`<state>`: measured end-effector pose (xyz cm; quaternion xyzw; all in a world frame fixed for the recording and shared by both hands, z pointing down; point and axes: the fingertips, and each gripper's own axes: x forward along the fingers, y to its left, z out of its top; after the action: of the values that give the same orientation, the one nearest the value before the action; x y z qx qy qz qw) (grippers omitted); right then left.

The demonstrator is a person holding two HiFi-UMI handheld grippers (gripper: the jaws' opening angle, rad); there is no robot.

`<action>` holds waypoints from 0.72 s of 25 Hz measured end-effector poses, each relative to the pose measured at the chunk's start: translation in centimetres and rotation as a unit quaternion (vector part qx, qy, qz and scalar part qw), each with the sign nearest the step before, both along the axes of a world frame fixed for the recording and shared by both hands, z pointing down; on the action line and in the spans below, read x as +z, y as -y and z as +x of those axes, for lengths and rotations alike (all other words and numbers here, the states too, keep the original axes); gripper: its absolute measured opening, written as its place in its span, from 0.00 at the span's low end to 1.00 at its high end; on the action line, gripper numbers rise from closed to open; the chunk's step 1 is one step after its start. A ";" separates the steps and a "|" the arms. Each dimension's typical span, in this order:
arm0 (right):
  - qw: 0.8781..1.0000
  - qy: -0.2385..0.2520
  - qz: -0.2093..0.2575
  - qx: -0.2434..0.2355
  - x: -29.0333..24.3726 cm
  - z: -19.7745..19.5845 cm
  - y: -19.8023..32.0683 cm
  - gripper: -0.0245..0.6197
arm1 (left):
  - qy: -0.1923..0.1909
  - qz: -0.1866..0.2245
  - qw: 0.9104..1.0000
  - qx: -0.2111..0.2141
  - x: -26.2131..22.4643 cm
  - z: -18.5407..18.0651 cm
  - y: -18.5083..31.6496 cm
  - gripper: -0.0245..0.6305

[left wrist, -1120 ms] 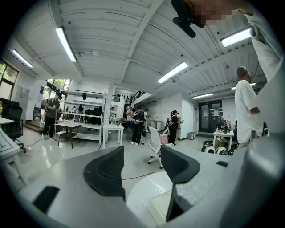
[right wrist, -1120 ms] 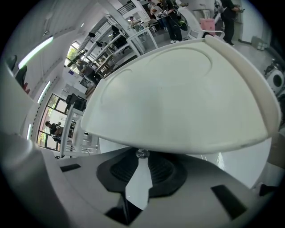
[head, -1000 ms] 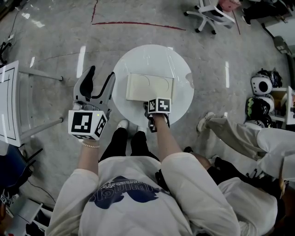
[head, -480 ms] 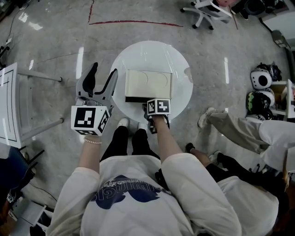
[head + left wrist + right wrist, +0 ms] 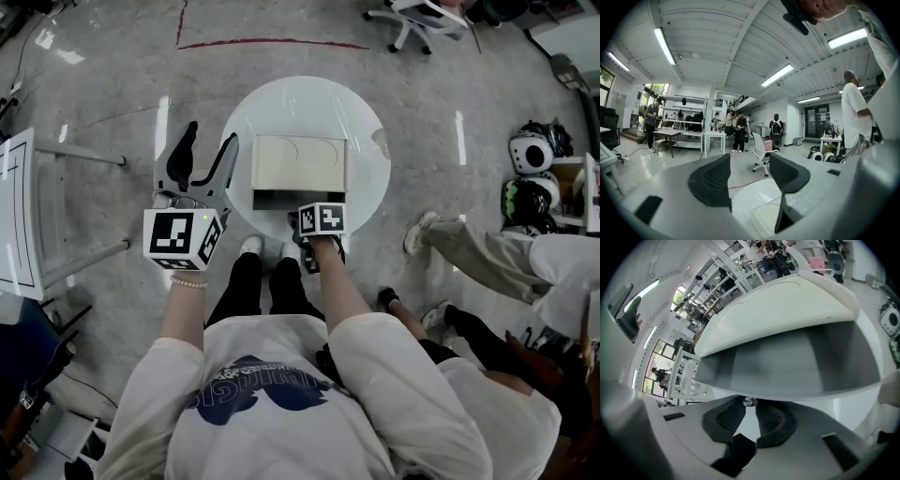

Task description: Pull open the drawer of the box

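Bright ceiling strip lights (image 5: 665, 44), fisheye-warped edges

Drawer (image 5: 281, 200) now stands further out of box (image 5: 300, 161): flush a second ago, a dark slit half a second ago, now a grey interior strip. Right gripper (image 5: 749, 409), clamped on knob (image 5: 749, 401), has drawn back toward the person.

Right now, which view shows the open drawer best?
The right gripper view: the drawer fills it, its inside plain, with the right gripper shut on its knob. The head view shows only a dark strip of it; the left gripper view, only a corner of the box.
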<state>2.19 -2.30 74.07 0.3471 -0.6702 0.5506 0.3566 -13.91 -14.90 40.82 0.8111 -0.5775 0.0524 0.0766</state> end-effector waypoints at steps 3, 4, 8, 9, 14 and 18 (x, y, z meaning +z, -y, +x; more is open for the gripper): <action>1.000 0.002 -0.002 -0.004 0.1 0.1 -0.8 0.13 | 0.000 0.000 1.000 -0.002 0.0 0.0 -0.3 0.41; 1.000 0.003 -0.002 -0.006 0.1 0.1 -1.1 0.13 | 0.000 0.000 1.000 -0.003 0.0 0.0 -0.4 0.41; 1.000 0.008 -0.004 -0.009 0.1 0.3 -2.2 0.13 | 0.001 0.000 1.000 -0.005 0.0 0.0 -0.8 0.41; 1.000 0.009 -0.005 -0.009 0.1 0.3 -2.4 0.13 | 0.001 -0.001 1.000 -0.006 0.0 0.0 -0.9 0.41; 1.000 0.012 -0.004 -0.011 0.0 0.4 -2.9 0.13 | 0.002 -0.003 1.000 -0.006 0.1 0.1 -1.4 0.41; 1.000 0.015 -0.005 -0.012 0.0 0.4 -3.3 0.13 | 0.002 -0.004 1.000 -0.008 0.2 0.1 -1.7 0.41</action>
<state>2.56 1.02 74.10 0.3287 -0.6768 0.5547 0.3553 -13.85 -13.15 40.98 0.8058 -0.5842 0.0556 0.0793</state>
